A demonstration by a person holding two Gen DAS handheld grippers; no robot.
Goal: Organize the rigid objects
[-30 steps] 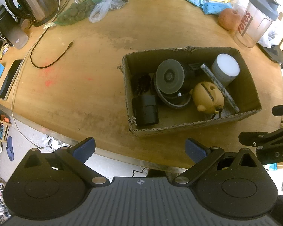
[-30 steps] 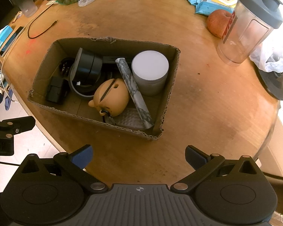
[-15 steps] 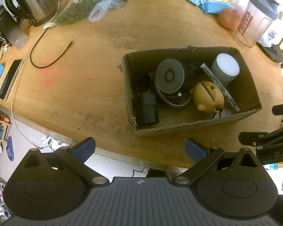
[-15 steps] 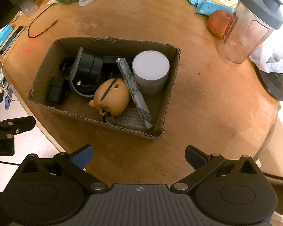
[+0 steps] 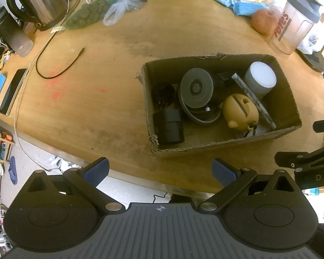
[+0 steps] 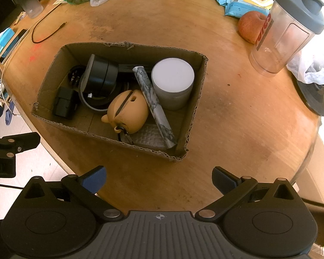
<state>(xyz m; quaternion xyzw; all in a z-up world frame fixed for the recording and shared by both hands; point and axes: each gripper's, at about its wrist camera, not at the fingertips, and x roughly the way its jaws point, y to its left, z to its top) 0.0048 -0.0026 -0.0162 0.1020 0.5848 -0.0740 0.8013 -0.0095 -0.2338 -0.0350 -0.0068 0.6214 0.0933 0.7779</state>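
A cardboard box (image 5: pixel 287 90) (image 6: pixel 196 99) sits on the round wooden table (image 5: pixel 110 99). Inside it lie a white-topped grey cylinder (image 5: pixel 261 79) (image 6: pixel 172 79), a tan pig-shaped case (image 5: pixel 240 110) (image 6: pixel 127 111), a marbled bar (image 5: pixel 253 99) (image 6: pixel 154 105), a dark round disc device (image 5: pixel 196 88) (image 6: pixel 98 76) and a black block (image 5: pixel 168 126) (image 6: pixel 64 105). My left gripper (image 5: pixel 161 171) stands open over the table's near edge, short of the box. My right gripper (image 6: pixel 159 178) is open too, in front of the box's near right corner. Both hold nothing.
A shaker bottle (image 6: pixel 289 28) and an apple (image 6: pixel 250 27) stand at the back right. A kettle (image 5: pixel 41 2), dark bottle (image 5: pixel 10 34), phone (image 5: pixel 13 90) and black cable (image 5: pixel 58 64) lie to the left. Snack packets (image 5: pixel 246 2) sit at the back. Bare wood shows left of the box.
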